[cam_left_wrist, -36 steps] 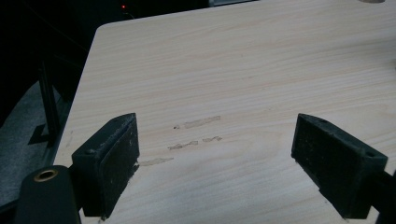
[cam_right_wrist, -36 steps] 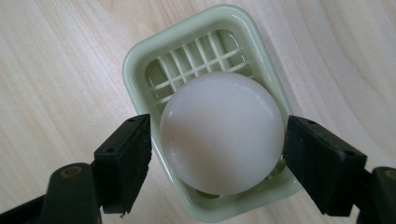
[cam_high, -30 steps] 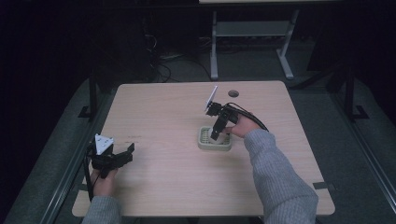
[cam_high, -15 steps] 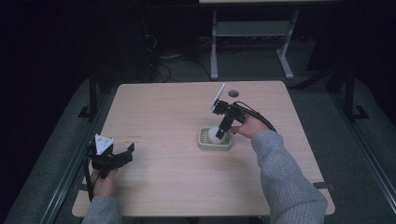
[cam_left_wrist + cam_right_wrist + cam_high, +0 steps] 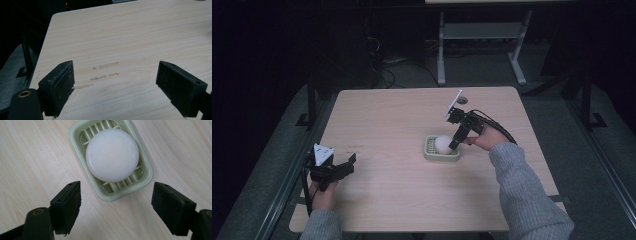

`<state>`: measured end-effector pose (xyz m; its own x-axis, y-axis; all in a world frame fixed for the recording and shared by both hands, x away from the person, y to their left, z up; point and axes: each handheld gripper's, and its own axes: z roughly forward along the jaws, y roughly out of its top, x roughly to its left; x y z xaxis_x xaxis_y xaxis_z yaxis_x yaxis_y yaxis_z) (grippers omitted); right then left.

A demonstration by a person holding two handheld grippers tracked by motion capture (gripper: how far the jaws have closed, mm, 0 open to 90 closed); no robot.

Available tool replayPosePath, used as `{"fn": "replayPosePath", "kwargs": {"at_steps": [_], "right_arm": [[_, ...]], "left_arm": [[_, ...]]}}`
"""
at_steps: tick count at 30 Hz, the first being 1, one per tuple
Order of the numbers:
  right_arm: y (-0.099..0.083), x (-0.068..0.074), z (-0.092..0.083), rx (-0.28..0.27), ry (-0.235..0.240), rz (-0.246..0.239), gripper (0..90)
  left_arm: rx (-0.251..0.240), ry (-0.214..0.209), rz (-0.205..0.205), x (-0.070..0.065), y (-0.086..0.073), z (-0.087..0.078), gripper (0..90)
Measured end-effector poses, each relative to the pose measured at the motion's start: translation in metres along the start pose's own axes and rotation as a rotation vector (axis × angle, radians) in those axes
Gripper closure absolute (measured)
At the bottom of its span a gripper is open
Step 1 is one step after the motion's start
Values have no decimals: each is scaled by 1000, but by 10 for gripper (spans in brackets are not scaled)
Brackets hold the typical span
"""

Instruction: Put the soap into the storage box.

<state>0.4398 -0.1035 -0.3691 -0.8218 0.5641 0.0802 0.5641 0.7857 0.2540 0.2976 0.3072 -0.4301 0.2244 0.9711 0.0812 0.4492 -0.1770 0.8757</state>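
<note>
Right gripper (image 5: 454, 145) lifted off soap (image 5: 443, 144), jaws wide, left gripper (image 5: 346, 166) likewise, wooden table (image 5: 382, 120), dark room

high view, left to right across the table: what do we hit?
Left hand-held gripper → soap dish with the white round soap in it → right hand-held gripper, poised at the dish's right side.

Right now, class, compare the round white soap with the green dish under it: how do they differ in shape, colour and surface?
The soap is round; the dish is a rounded rectangle. The soap is white, the dish pale green. The soap's top is smooth and solid, while the dish has a slatted floor and a raised rim. The soap is smaller and lies inside the dish. Both sit between the open right gripper jaws' line of sight, untouched.
</note>
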Motion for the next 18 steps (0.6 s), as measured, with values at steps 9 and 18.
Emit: {"fn": "replayPosePath", "kwargs": {"at_steps": [9,18], "right_arm": [[-15,0,-6,-13,3,17,236],[-29,0,-7,-19,10,30,236]], "left_arm": [[-5,-1,0,-1,0,0,148],[-3,-1,3,-1,0,1,148]]}}
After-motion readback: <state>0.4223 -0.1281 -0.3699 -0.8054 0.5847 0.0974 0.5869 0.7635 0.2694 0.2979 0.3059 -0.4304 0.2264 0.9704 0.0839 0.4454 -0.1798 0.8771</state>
